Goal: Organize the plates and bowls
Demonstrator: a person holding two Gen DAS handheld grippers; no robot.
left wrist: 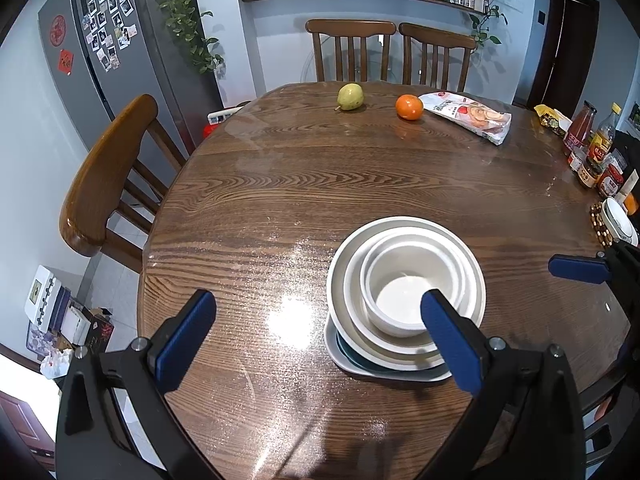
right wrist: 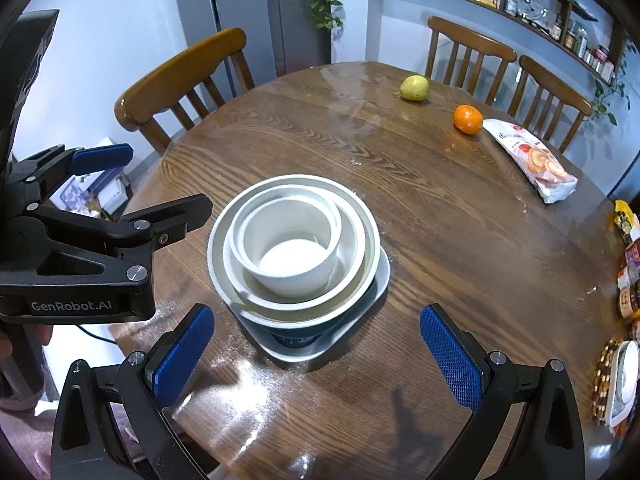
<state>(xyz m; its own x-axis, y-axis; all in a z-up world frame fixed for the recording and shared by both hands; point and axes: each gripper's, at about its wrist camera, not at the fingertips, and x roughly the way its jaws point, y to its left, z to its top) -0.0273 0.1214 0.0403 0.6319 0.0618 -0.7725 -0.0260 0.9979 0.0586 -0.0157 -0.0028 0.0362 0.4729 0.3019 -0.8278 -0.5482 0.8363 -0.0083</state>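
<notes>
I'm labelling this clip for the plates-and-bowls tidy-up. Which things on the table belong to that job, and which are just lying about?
Part of the job:
- small white bowl, innermost
- two larger bowls nested around it
- plate under the stack

Just lying about:
- pear
- orange
- snack packet
- sauce bottles and jars at the table edge

Both grippers are open and hold nothing.

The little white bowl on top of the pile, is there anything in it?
Empty. The small white bowl sits upright, nested in the larger bowls, and both views show its bare white bottom with nothing inside.
</notes>
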